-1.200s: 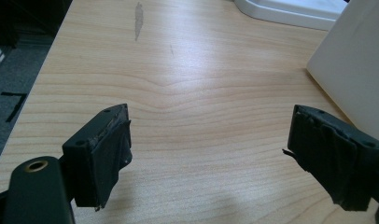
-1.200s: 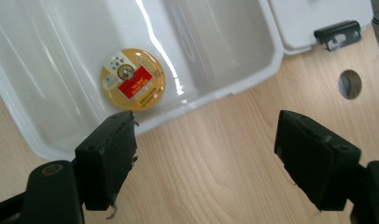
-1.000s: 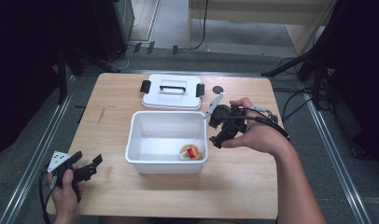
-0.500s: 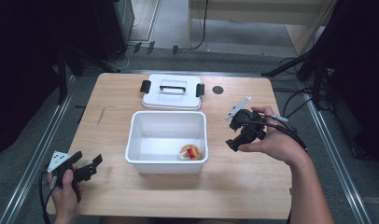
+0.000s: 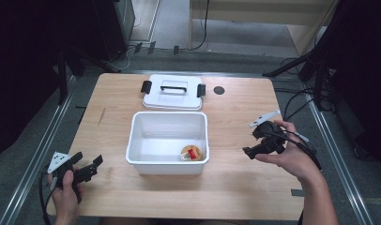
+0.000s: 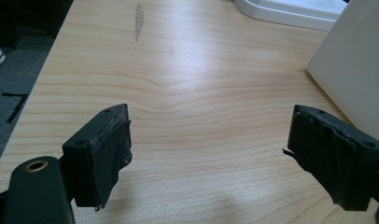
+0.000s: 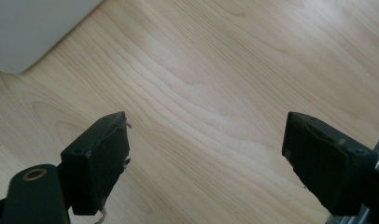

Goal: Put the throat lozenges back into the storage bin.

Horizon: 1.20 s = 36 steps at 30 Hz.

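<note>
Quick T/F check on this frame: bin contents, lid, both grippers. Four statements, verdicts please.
1. The white plastic bin holds a small round red-labelled item. True.
2. The white lid with a black handle is clipped onto the bin. False: it lies on the wooden table behind the bin.
3. The right gripper grips the round item. False: its jaws stand apart with nothing between them, having just been opening.
4. The left gripper is open. True.

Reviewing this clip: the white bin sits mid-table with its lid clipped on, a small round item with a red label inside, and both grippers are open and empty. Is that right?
One thing is wrong: the lid is not on the bin. In the high view it lies flat on the table just behind the open bin. The rest stands: the small round item with a red label lies inside, and the left gripper and right gripper are open and empty.
</note>
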{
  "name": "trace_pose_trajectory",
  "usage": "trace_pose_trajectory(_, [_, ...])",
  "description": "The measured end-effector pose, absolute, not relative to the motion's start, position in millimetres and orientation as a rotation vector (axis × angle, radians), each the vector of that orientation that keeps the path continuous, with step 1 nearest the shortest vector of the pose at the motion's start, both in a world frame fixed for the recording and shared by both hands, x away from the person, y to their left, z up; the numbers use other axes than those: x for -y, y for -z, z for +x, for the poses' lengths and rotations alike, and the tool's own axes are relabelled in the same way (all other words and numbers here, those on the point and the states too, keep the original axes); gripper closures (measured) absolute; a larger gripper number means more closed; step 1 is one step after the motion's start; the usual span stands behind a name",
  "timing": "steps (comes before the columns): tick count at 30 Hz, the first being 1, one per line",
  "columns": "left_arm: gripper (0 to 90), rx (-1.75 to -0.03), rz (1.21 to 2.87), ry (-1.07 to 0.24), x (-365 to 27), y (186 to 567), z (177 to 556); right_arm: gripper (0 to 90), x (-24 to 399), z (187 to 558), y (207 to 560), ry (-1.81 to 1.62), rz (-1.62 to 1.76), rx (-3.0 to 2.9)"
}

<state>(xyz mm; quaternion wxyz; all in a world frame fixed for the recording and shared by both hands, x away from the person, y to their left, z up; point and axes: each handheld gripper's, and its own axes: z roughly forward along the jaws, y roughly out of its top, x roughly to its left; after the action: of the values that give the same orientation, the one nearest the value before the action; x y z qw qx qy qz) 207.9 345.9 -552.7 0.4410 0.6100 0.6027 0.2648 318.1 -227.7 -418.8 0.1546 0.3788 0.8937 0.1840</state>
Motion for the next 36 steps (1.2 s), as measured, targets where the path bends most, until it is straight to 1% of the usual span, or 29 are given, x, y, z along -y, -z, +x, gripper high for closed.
trace_pose_trajectory(17, [14.0, -1.495, 1.513, -0.655, -346, 553, 208, 12.8, 295, 287, 467, -0.696, 1.392, -2.281])
trace_pose_trajectory(20, [14.0, -1.494, 1.511, -0.654, -346, 553, 207, 10.5, 305, 280, 475, -0.745, 1.425, -2.226])
trace_pose_trajectory(27, [14.0, -1.496, 1.509, -0.654, -346, 553, 207, 4.6, 323, 264, 499, -0.855, 1.499, -2.104])
trace_pose_trajectory(28, [14.0, -1.496, 1.509, -0.654, -346, 553, 207, 4.6, 327, 259, 506, -0.887, 1.519, -2.059])
trace_pose_trajectory(36, [14.0, -1.495, 1.507, -0.656, -346, 553, 207, 4.6, 340, 242, 524, -1.006, 1.560, -1.914])
